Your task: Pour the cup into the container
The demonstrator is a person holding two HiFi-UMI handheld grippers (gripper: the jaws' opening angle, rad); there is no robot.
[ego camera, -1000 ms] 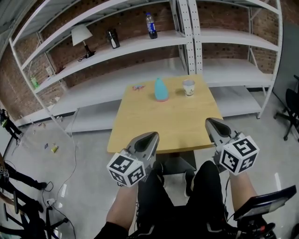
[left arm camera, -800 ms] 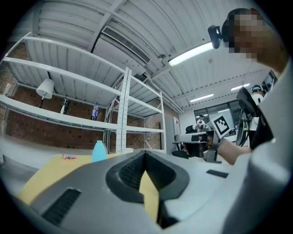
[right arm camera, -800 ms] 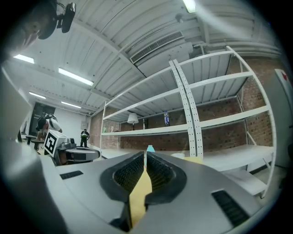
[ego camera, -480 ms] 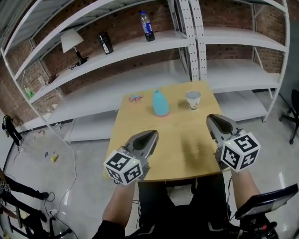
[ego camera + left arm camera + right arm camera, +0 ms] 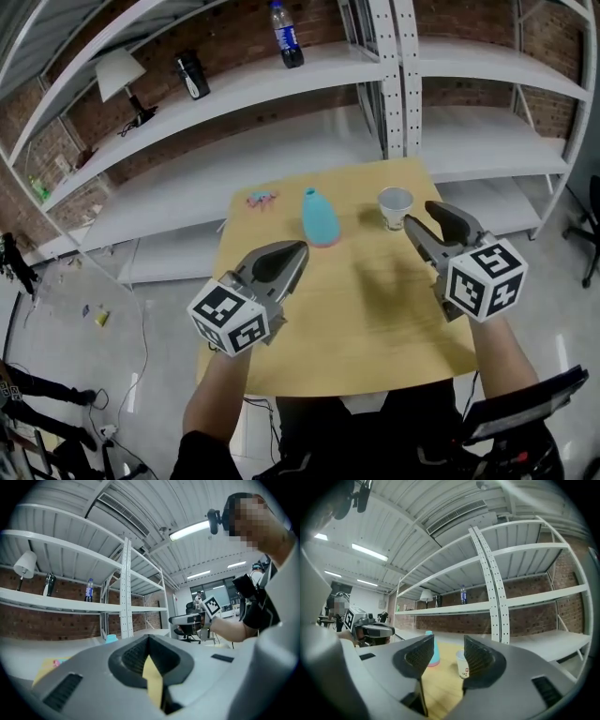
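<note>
Though near the container, pink bits apart.

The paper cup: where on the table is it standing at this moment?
In the head view the paper cup stands near the far right corner of the table, right of the blue container and apart from it.

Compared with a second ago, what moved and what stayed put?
The left gripper and the right gripper both moved forward over the table, toward its far end. The right gripper's jaws have just been opening, with nothing between them and the cup just ahead. Nothing was taken hold of. The left gripper stayed shut. The cup and the teal container kept their places.
</note>
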